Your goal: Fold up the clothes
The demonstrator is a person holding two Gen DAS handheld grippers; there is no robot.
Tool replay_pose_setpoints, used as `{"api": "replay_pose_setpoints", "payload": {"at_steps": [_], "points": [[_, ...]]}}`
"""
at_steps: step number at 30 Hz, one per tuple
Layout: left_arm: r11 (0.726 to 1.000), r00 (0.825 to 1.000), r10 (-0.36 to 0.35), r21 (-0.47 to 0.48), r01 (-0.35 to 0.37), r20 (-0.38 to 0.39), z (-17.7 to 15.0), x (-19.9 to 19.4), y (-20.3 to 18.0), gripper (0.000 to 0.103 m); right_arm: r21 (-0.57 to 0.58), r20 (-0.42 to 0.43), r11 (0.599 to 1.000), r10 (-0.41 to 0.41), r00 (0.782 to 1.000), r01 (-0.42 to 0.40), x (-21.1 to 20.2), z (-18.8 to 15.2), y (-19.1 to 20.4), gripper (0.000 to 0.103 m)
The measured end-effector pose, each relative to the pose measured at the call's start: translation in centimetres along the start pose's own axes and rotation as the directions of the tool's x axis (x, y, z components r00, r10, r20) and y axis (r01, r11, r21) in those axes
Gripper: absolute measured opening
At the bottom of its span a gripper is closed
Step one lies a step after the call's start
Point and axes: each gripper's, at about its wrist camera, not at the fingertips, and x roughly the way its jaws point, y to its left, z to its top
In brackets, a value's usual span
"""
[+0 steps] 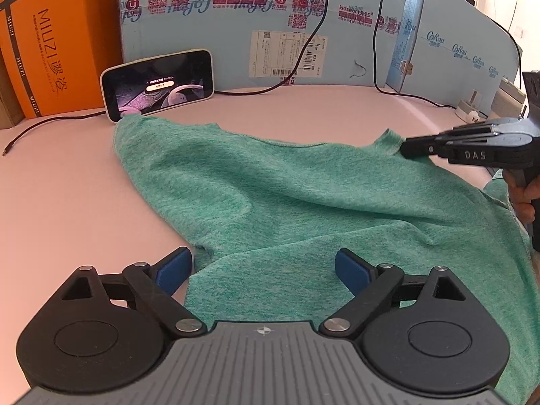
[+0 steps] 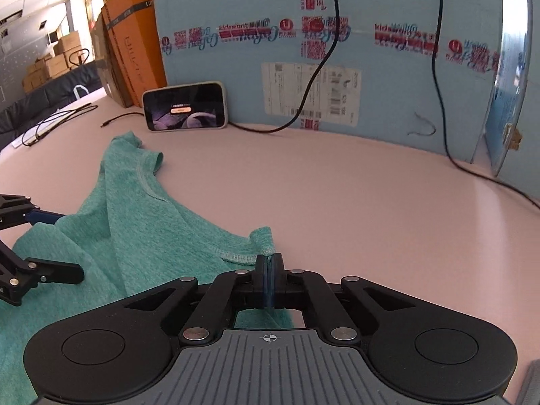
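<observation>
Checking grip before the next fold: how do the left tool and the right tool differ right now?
The left tool stands wide open, blue pads apart, over the green shirt; the right tool is shut, pads pressed together. The left holds nothing; the right pinches the shirt's stitched hem at a corner. The left sits over the middle of the cloth; the right works at its edge beside bare pink table. Both are black linkages with blue pads.

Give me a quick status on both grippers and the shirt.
Left gripper open, poised over the green knit shirt. Right gripper shut on the shirt's hemmed corner. White smartphone leaning on the blue cardboard box, touching the shirt's far tip.
</observation>
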Motion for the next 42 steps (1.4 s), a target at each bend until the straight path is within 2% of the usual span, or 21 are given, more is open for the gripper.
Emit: {"api": "replay_pose_setpoints", "payload": {"at_steps": [4, 9, 11, 14, 17, 19, 20, 22, 24, 25, 34, 37, 42], "points": [[1.0, 1.0, 0.004, 0.013, -0.004, 0.003, -0.1, 0.0, -0.2, 0.094, 0.027, 0.079, 0.995, -0.093, 0.992, 0.092, -1.9, 1.3, -1.8, 0.001], [1.0, 1.0, -0.002, 0.012, 0.002, 0.004, -0.1, 0.0, -0.2, 0.097, 0.09, 0.133, 0.972, -0.227, 0.965, 0.217, -3.3, 2.9, -5.4, 0.001], [1.0, 1.0, -0.012, 0.008, 0.012, 0.003, -0.1, 0.0, -0.2, 0.1, 0.109, 0.127, 0.957, -0.283, 0.951, 0.27, -3.1, 3.2, -6.8, 0.001], [1.0, 1.0, -0.018, 0.012, 0.018, 0.002, -0.2, 0.0, -0.5, 0.1, 0.166, 0.072, 0.935, -0.329, 0.942, 0.314, -2.0, 3.2, -8.7, 0.001], [1.0, 1.0, -0.025, 0.012, 0.025, -0.002, -0.5, -0.3, -0.6, 0.1, 0.161, 0.016, 0.92, -0.363, 0.932, 0.356, -0.2, 2.3, -9.2, 0.001], [1.0, 1.0, -0.025, 0.004, 0.025, -0.004, -0.7, -0.7, -0.4, 0.1, 0.172, -0.025, 0.921, -0.35, 0.937, 0.349, 0.9, 1.8, -9.4, 0.002], [1.0, 1.0, -0.024, -0.003, 0.024, -0.005, -0.9, -0.9, -0.3, 0.1, 0.183, -0.04, 0.923, -0.338, 0.94, 0.34, 1.4, 1.5, -9.6, 0.006], [1.0, 1.0, -0.018, -0.015, 0.018, -0.005, -1.3, -1.3, 0.0, 0.1, 0.228, -0.048, 0.919, -0.32, 0.946, 0.322, 1.1, 1.3, -10.0, 0.013], [1.0, 1.0, -0.006, -0.03, 0.006, -0.005, -1.8, -2.0, 0.4, 0.1, 0.231, -0.038, 0.925, -0.301, 0.953, 0.302, -0.8, 0.6, -10.0, 0.028], [0.999, 1.0, -0.001, -0.036, 0.0, -0.005, -2.1, -2.3, 0.7, 0.1, 0.232, -0.033, 0.928, -0.291, 0.956, 0.291, -1.8, 0.3, -10.0, 0.031], [0.996, 0.999, 0.031, -0.089, -0.031, 0.009, -3.9, -4.3, 1.4, 0.1, 0.236, 0.007, 0.951, -0.205, 0.979, 0.198, -10.2, -2.8, -9.9, 0.031], [0.996, 1.0, 0.013, -0.092, -0.012, 0.011, -3.9, -4.3, 0.7, 0.1, 0.155, -0.025, 0.965, -0.209, 0.978, 0.21, -11.1, -4.4, -8.4, 0.031], [0.998, 0.999, -0.027, -0.051, 0.029, 0.031, -3.9, -5.0, -1.9, 0.1, 0.168, -0.062, 0.969, -0.171, 0.983, 0.179, -10.5, -6.5, -8.5, 0.032]]}}
